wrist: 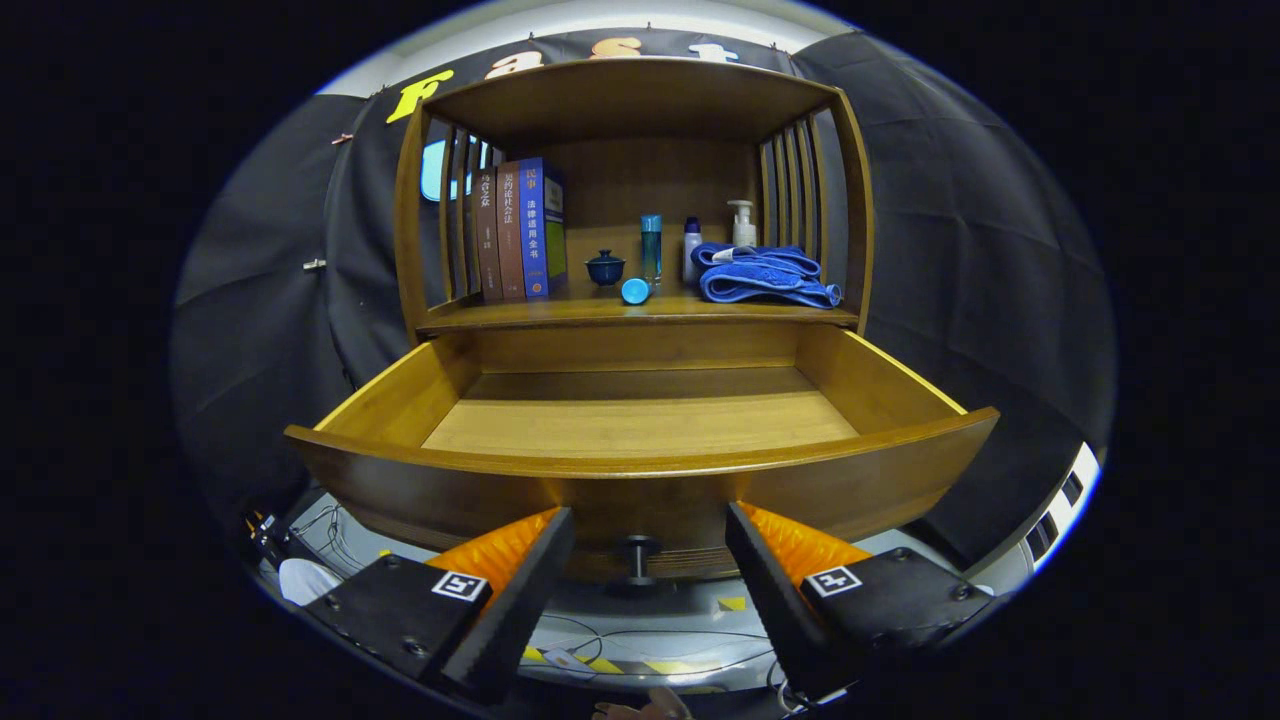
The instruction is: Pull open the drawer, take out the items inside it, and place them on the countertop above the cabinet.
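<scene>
The wooden drawer [640, 470] stands pulled out toward me, and its bare floor [640, 420] holds nothing I can see. Its small dark knob [638, 558] sits on the curved front, between my two fingers. My gripper [648, 540] is open, a finger on each side of the knob without touching it. On the countertop [640, 312] above the drawer lie a folded blue towel [762, 275], a blue cup [605, 267], a tall blue bottle [651, 248], a round blue cap [635, 291], a small white bottle [692, 248] and a pump bottle [742, 222].
Three books [520, 232] stand upright at the left of the countertop, under the cabinet's wooden top [630, 95] and slatted sides. Cables and yellow-black tape [610, 660] lie on the floor below the drawer. A white device [1060, 510] stands to the right.
</scene>
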`<state>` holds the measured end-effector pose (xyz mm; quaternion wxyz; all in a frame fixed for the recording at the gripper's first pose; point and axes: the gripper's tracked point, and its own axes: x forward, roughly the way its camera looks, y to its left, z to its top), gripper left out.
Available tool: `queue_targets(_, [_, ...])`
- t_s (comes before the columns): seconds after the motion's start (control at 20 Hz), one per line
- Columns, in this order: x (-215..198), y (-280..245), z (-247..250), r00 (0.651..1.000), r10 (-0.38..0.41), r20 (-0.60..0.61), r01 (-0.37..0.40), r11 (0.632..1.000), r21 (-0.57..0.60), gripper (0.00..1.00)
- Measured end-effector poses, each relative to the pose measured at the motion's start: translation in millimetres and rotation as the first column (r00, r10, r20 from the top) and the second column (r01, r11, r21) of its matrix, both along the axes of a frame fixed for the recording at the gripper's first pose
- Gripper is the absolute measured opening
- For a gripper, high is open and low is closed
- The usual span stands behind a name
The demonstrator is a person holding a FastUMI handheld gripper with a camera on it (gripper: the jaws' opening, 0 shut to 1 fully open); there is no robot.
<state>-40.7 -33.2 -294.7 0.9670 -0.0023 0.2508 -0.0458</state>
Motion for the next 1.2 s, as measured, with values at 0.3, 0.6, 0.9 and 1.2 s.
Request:
queue_targets(0.3, [48, 0, -4, 1.000, 0.004, 0.002, -0.004, 1.000, 0.021, 0.99])
queue_targets(0.6, [109, -4, -11, 1.000, 0.004, 0.017, -0.005, 0.999, 0.046, 1.00])
queue_targets(0.9, [158, -7, -20, 0.999, 0.010, 0.041, -0.011, 0.999, 0.033, 0.99])
queue_targets(1.2, [185, -8, -25, 0.998, 0.010, 0.060, -0.012, 1.000, 0.028, 1.00])
